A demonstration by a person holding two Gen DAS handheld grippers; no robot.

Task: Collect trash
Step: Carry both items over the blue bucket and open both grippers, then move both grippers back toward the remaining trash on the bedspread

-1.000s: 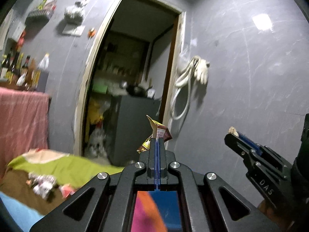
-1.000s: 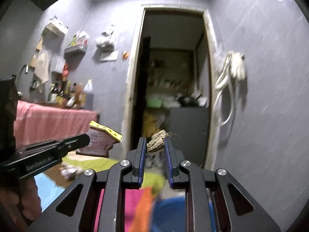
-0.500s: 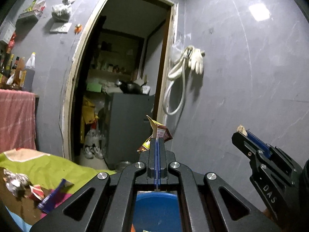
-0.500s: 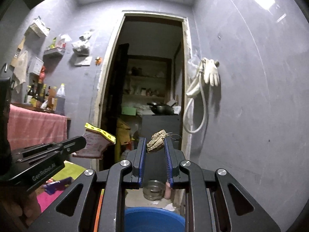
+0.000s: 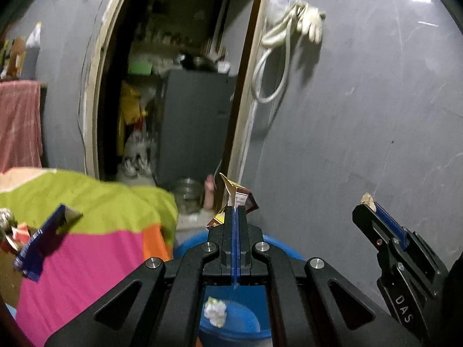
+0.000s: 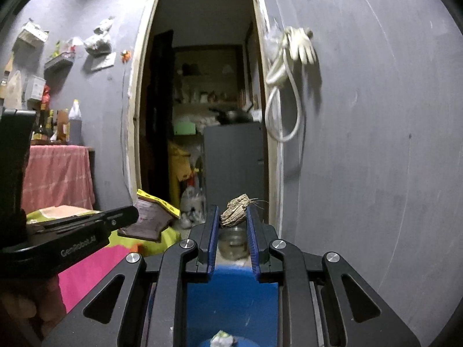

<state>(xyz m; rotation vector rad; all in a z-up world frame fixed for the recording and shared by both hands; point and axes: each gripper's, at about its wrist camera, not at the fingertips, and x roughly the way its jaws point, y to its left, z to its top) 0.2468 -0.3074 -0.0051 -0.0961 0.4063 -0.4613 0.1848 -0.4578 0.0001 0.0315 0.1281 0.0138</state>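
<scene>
Hovering w/ trash [image 6: 234, 211] above bucket rim [image 5: 286, 245]

Straight ahead of the gripper a doorway [image 6: 202, 92] opens in the grey wall [image 6: 376, 144], with a dark grey cabinet [image 6: 234, 156] standing inside it and cluttered shelves behind. Just right of the door frame a pale glove [image 6: 302, 46] and a looped white hose [image 6: 282, 107] hang on the wall. Off to the left, bottles [image 6: 73, 121] stand on a surface draped in a pink cloth [image 6: 58, 173]. Low ahead, a glass jar [image 5: 186, 195] sits on the floor near the threshold. Lower left lies a green, pink and orange cover [image 5: 95, 231].
</scene>
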